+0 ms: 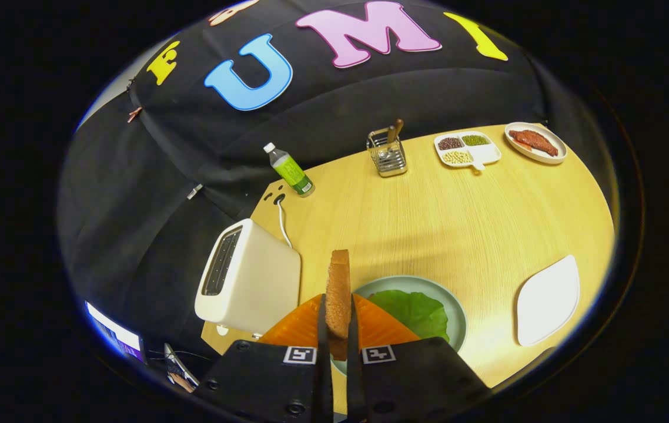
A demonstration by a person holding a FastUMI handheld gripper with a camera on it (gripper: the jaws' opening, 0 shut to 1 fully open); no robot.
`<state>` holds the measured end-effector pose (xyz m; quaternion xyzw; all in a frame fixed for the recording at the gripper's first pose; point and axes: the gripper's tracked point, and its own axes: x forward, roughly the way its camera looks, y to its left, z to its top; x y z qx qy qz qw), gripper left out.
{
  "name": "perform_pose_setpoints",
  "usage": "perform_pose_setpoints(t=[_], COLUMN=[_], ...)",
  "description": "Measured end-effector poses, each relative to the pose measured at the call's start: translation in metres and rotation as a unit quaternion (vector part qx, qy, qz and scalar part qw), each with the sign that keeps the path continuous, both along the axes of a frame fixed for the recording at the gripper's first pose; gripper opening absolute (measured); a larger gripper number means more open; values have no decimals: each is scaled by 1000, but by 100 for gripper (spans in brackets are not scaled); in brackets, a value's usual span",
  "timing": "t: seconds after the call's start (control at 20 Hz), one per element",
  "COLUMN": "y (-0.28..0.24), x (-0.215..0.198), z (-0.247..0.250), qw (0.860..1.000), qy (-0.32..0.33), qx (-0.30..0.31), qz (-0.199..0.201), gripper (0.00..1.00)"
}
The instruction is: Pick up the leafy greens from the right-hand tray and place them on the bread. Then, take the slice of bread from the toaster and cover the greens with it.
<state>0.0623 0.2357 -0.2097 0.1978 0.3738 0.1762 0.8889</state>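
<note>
— What were the tongs (pixel 338 320) doing?

— Both fingers were pressed against a slice of toasted bread (pixel 338 294), gripping it edge-on so it stood upright between them.

— And directly past the fingers?

— A pale green plate (pixel 457 311) sat just ahead, under the held slice. On it lay the leafy greens (pixel 417 310), a broad flat leaf (whatever was beneath the leaf was hidden by the fingers).

— The toaster?

— The white toaster (pixel 249 279) stood just to the left of the fingers, its slot facing up; I could not tell what was inside it. Its cord (pixel 281 223) ran back toward the table (pixel 428 223) edge.

— Anything to the right?

— A white tray (pixel 548 299) lay off to the right of the plate, well apart from the fingers.

— Farther out?

— Far beyond the fingers stood a wire utensil holder (pixel 387 154) with a wooden handle sticking up from it. To its right was a divided white dish (pixel 467 150) holding dark, green and pale beans or grains in separate compartments, and beyond that a small plate (pixel 535 143) with a reddish strip of meat. A bottle with a green label (pixel 289 169) stood far off to the left.
</note>
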Motion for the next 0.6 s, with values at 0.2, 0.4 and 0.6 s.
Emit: perform_pose_setpoints(t=[0.2, 0.4, 0.6], y=[-10, -29, -44], x=[-4, 2, 0], z=[-25, -40, -51], qw=[1000, 999, 998], qy=[17, 19, 22], qx=[-3, -28, -62], qz=[6, 8, 12], gripper=[13, 17, 28])
